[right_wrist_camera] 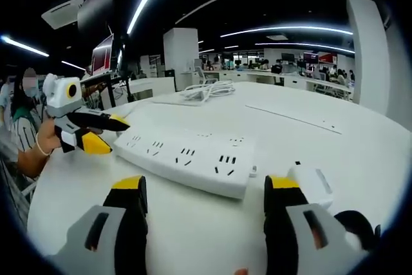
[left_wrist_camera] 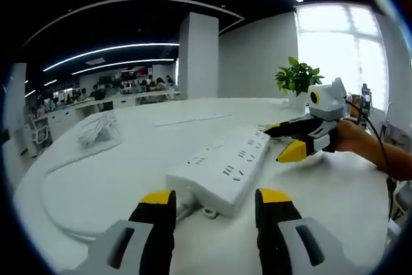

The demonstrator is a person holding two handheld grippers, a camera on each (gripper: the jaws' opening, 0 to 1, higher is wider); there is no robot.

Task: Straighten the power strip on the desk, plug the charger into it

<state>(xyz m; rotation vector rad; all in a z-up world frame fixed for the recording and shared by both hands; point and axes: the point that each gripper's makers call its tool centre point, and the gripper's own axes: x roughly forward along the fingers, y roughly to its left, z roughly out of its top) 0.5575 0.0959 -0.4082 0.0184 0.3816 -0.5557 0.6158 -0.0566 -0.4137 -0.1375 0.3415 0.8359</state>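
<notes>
A long white power strip (left_wrist_camera: pixel 222 165) lies on the white desk and runs away from my left gripper (left_wrist_camera: pixel 215 199), which stands open just short of its near end. At the strip's far end a hand holds my right gripper (left_wrist_camera: pixel 283 140), also open with nothing between its jaws. In the right gripper view the strip (right_wrist_camera: pixel 187 156) lies crosswise just beyond my right gripper (right_wrist_camera: pixel 205 188). A white charger (right_wrist_camera: pixel 312 181) rests on the desk by that gripper's right jaw. The left gripper (right_wrist_camera: pixel 96 133) sits open at the strip's left end.
A coil of white cable (left_wrist_camera: pixel 96 127) (right_wrist_camera: pixel 206 90) lies further back on the desk. A potted plant (left_wrist_camera: pixel 297 78) stands near the window edge. A thin white cord (left_wrist_camera: pixel 64 217) curves along the desk's left side. People sit at desks in the background.
</notes>
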